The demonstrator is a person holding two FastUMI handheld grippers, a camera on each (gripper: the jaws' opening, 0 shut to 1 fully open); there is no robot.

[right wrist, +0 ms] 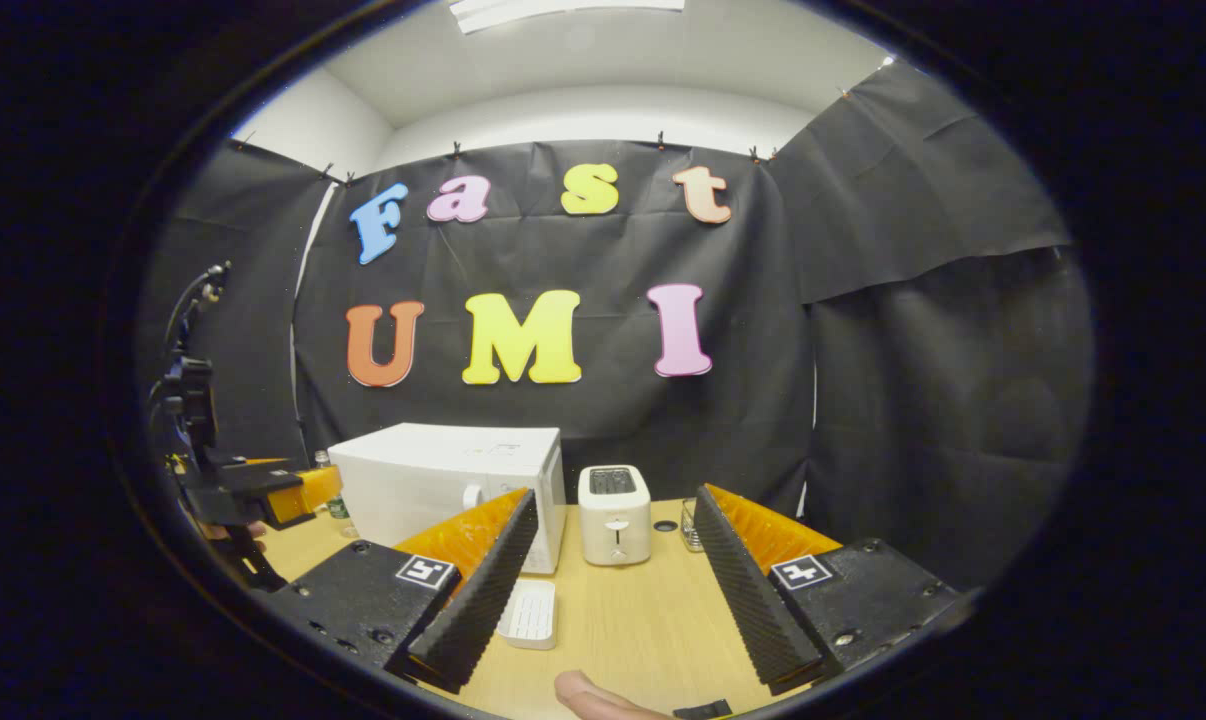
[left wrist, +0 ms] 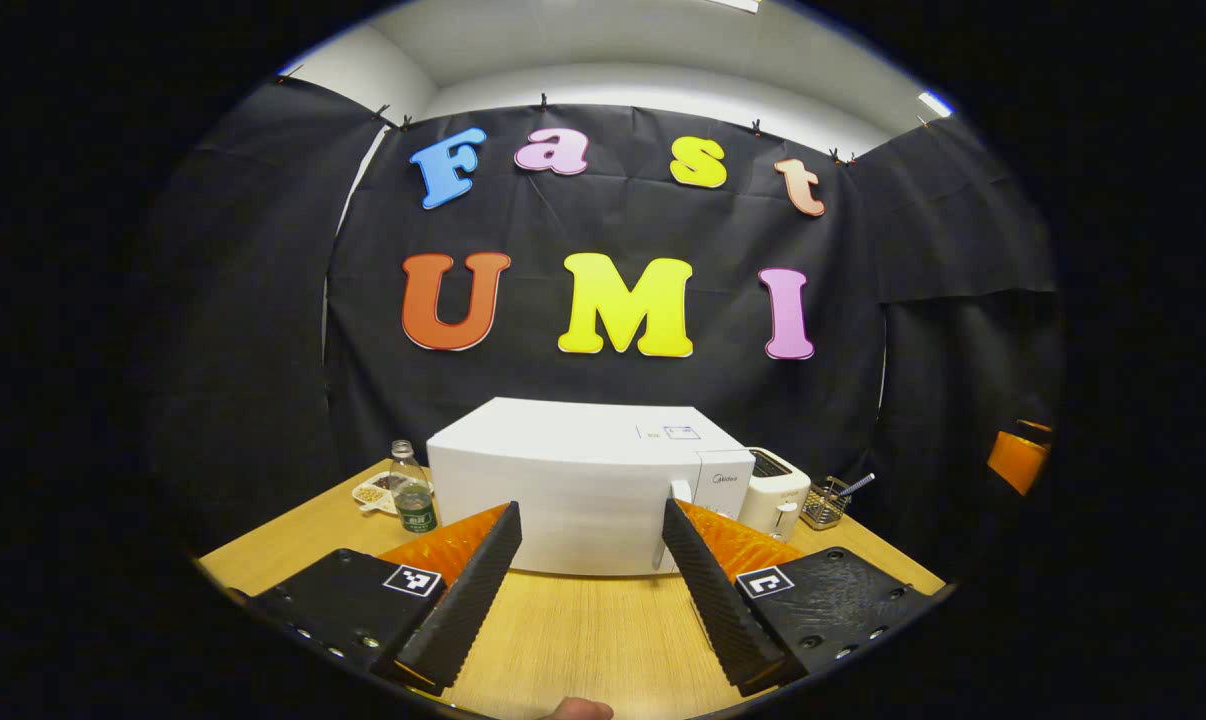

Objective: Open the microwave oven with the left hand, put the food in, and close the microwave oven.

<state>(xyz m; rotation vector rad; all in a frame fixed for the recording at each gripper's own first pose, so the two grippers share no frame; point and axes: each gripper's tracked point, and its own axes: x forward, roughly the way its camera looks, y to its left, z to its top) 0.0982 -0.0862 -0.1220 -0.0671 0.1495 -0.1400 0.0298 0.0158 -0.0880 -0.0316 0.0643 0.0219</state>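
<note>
At centre frame of the left gripper view the microwave (left wrist: 583, 480) sits shut on the bench (left wrist: 583, 640), its handle (left wrist: 679, 492) above the left tool (left wrist: 588, 590), jaws spread and empty. Judged: reach for that handle; bare bench lies between. Right tool (right wrist: 608, 590) gapes empty, toaster (right wrist: 614, 514) beyond

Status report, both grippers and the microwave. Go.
Left gripper open, empty, facing the microwave. Right gripper open, empty, toaster ahead. Microwave door shut, handle untouched. Nothing between left gripper and door.
</note>
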